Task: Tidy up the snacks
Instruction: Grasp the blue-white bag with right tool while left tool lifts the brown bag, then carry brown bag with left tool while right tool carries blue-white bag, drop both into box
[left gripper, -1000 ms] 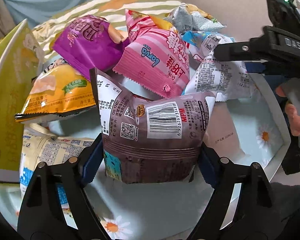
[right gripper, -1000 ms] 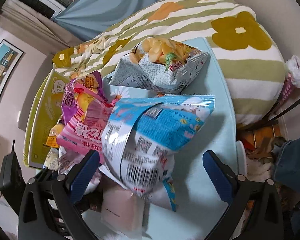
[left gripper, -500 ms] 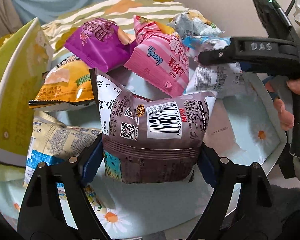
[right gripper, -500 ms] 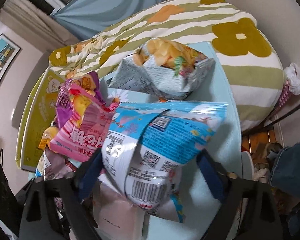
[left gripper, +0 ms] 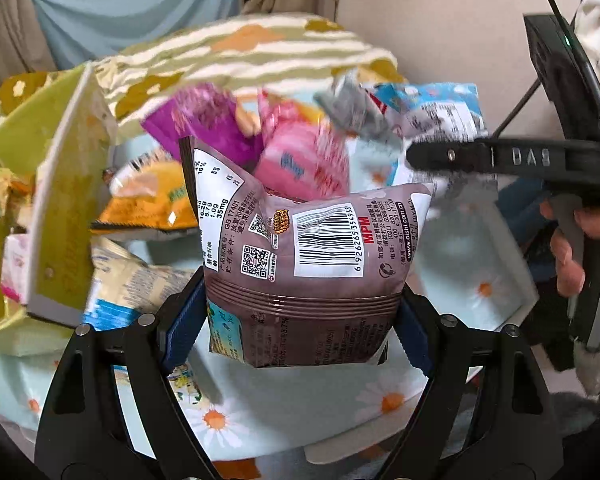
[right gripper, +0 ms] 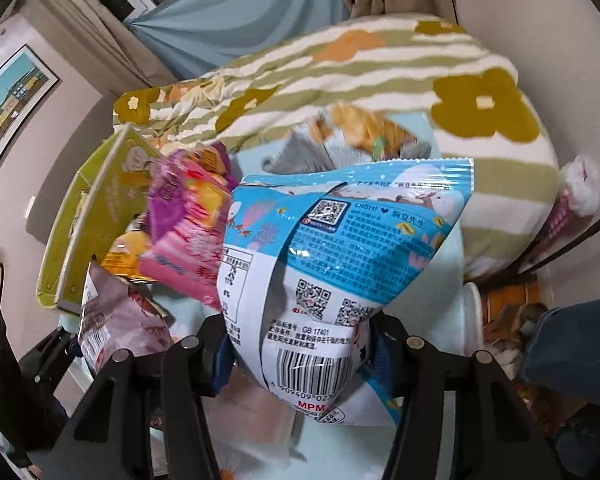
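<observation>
Snacks lie heaped on a daisy-print desk (left gripper: 292, 412) in the left wrist view. Farthest left stands a green box (left gripper: 56, 208) with its flap up; a few packets show inside it at the left edge, too blurred to name. Just right of the box are a pale bag (left gripper: 128, 288), an orange bag (left gripper: 152, 200) above it, then a purple bag (left gripper: 204, 128) and a pink bag (left gripper: 304, 160) leaning together. In front of these, the left hand-held gripper (left gripper: 300, 320) has its blue pads pressed on both sides of a brown bag (left gripper: 304, 264), barcode facing the camera, its bottom edge clear of the desk. Behind and to the right sits a grey bag (left gripper: 352, 112). At far right, the right hand-held gripper (right gripper: 300, 356) is closed around a blue bag (right gripper: 340, 248), pinching its lower part, with the bag raised above the desk. A striped flowered blanket (right gripper: 380, 68) lies behind the pile.
</observation>
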Demonstrator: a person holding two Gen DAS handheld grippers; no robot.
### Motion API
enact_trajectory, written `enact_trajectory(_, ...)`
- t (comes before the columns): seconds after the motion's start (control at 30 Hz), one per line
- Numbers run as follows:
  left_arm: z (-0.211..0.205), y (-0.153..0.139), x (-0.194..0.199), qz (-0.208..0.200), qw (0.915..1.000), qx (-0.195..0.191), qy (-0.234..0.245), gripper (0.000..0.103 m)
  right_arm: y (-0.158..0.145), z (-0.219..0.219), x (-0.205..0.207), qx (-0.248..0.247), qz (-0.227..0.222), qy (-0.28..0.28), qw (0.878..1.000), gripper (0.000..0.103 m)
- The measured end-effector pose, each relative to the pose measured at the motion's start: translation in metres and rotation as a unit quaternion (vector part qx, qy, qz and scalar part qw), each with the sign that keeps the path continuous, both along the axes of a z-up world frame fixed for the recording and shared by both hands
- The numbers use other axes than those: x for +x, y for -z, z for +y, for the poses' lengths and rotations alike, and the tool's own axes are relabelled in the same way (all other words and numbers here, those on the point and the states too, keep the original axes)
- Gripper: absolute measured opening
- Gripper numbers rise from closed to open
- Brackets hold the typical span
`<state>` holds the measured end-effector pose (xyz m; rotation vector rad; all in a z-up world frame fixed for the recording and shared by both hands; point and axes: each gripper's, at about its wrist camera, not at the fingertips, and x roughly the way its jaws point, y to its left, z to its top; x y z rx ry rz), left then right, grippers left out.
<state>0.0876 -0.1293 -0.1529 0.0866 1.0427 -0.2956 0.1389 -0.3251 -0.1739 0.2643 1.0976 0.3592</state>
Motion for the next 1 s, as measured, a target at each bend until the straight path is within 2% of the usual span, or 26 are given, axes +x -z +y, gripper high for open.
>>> enact_trajectory(0.1, 0.007, -0.022, -0.004, -0.020, 0.9997, -0.007, -0.010, 0.084, -0.024, 0.004, -0.008, -0.003, -0.017, -0.008, 1.000, 0.051)
enact_trajectory(0.27, 0.028, -0.057, -0.009, -0.049, 0.9983, 0.005, -0.031, 0.084, -0.064, 0.026, -0.014, 0.011, -0.051, -0.028, 0.998, 0.051)
enact_trajectory(0.47, 0.079, -0.088, -0.012, -0.072, 0.9943, 0.026, -0.074, 0.084, -0.102, 0.074, -0.012, 0.029, -0.086, -0.064, 0.994, 0.051)
enact_trajectory(0.73, 0.180, -0.108, 0.003, -0.075, 0.9865, 0.041, -0.140, 0.084, -0.122, 0.157, 0.001, 0.049, -0.102, -0.104, 0.988, 0.051)
enact_trajectory(1.0, 0.276, -0.101, 0.028, -0.055, 0.9815, 0.041, -0.179, 0.084, -0.122, 0.238, 0.016, 0.053, -0.092, -0.124, 0.987, 0.051)
